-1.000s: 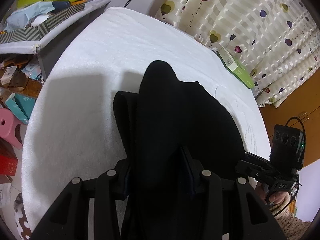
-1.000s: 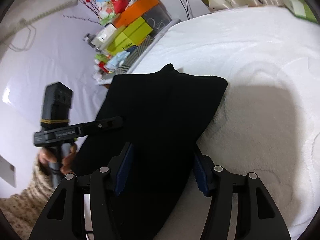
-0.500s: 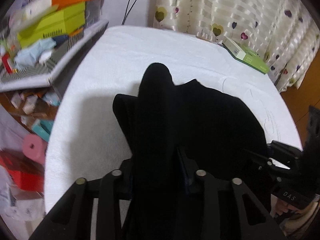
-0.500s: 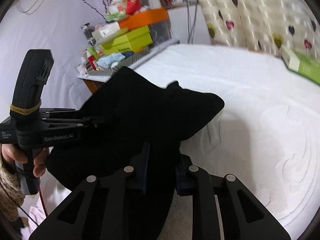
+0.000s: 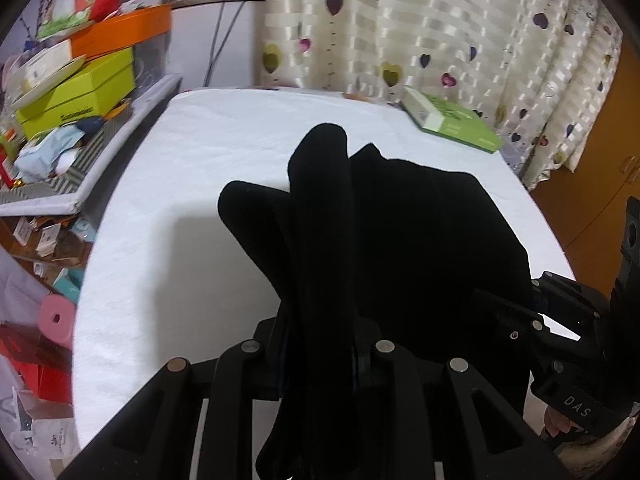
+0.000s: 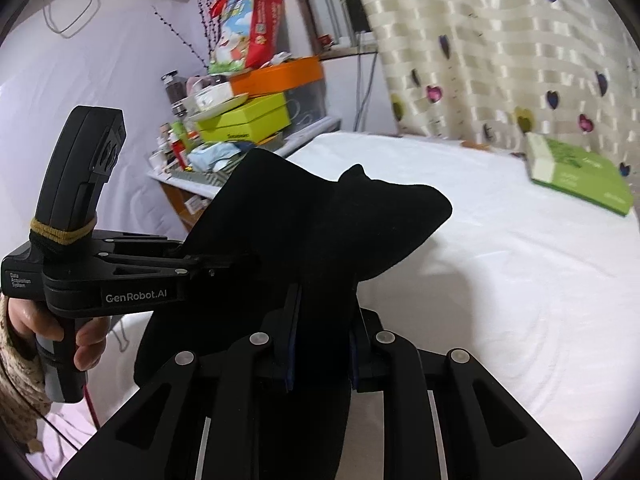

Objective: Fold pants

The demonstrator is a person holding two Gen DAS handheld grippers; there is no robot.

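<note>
Black pants (image 5: 400, 240) bunch over the left gripper (image 5: 320, 360), hiding its fingertips; the cloth's lower end runs off the frame. The right gripper's (image 6: 320, 336) pads (image 6: 291, 340) show only as edges.

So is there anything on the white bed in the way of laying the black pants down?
Nothing visible blocks it. Both tongs, left and right, grip the black pants, and the white bed ahead is bare. The green box sits far off at the back edge by the curtain.
</note>
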